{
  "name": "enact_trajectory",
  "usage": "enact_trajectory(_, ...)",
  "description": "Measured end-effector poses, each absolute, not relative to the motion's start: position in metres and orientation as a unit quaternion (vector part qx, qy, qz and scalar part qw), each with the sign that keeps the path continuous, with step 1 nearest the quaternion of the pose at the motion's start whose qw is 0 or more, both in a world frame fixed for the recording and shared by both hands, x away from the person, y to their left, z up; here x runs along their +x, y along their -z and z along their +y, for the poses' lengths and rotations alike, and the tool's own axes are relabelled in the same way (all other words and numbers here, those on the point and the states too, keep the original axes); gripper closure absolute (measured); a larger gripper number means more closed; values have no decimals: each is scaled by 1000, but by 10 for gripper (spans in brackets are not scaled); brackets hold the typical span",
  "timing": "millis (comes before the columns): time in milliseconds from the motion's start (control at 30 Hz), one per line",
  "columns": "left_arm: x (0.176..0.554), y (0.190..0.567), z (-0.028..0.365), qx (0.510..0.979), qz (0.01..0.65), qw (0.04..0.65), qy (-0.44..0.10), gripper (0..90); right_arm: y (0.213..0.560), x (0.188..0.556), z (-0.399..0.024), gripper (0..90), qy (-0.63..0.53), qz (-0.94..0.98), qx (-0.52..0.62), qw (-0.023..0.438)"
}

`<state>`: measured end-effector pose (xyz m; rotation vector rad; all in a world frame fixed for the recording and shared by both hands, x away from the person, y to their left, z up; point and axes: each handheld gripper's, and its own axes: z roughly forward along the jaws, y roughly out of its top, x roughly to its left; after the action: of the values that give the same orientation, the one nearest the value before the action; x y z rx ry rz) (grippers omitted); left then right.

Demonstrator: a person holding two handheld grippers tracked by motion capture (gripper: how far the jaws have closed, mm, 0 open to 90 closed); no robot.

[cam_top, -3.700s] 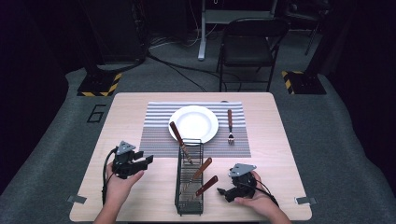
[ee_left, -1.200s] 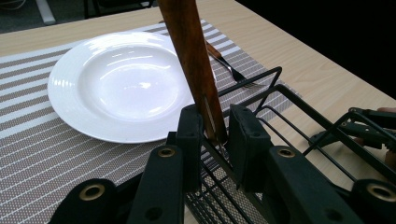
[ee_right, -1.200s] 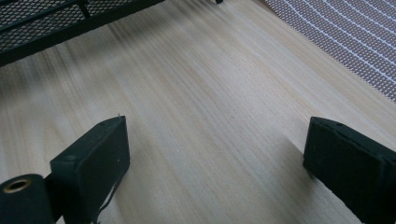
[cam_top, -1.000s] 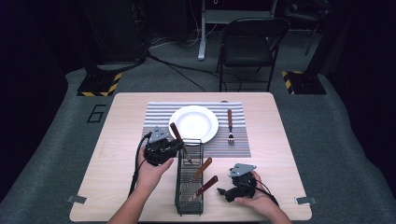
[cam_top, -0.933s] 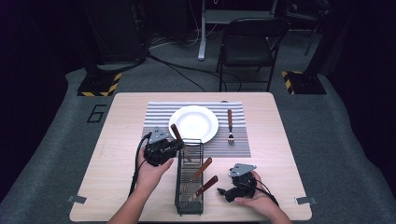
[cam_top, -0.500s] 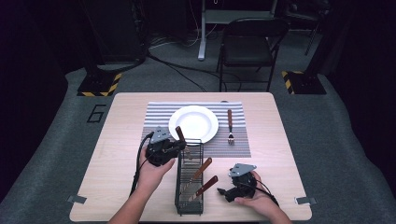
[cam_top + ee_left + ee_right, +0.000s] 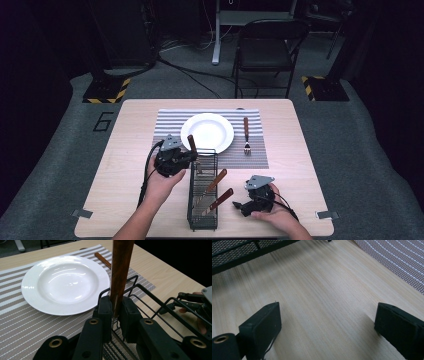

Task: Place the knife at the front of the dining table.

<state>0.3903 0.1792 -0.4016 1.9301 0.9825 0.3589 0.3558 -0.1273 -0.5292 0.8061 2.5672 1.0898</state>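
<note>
A large "6" (image 7: 102, 121) is being shown on the floor, well to the left of the left claw (image 7: 115, 312); no other writing can be read. That claw is being held closed on a wooden handle (image 7: 121, 272), whose long axis is standing nearly upright between the pads, over the far end of the wire basket (image 7: 202, 220). The plate (image 7: 65, 285) is lying just beyond it. Farther right, the right claw (image 7: 328, 326) is being held open, resting low over bare table (image 7: 322, 290), with the basket beside it.

One readable mark
A dark numeral "6" (image 7: 102, 121) stands on the grey floor beside the tabletop's (image 7: 125, 150) left edge.
</note>
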Motion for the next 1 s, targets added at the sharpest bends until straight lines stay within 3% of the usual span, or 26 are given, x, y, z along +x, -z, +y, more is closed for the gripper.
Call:
enact_trajectory(567,397,403,172,775,397,470,-145,801,529,356,-128,63,-373,878,274,119)
enact_trajectory(1000,385,370,185,770,385,483,-161,802,529,356,-127,63,-373,878,276,119)
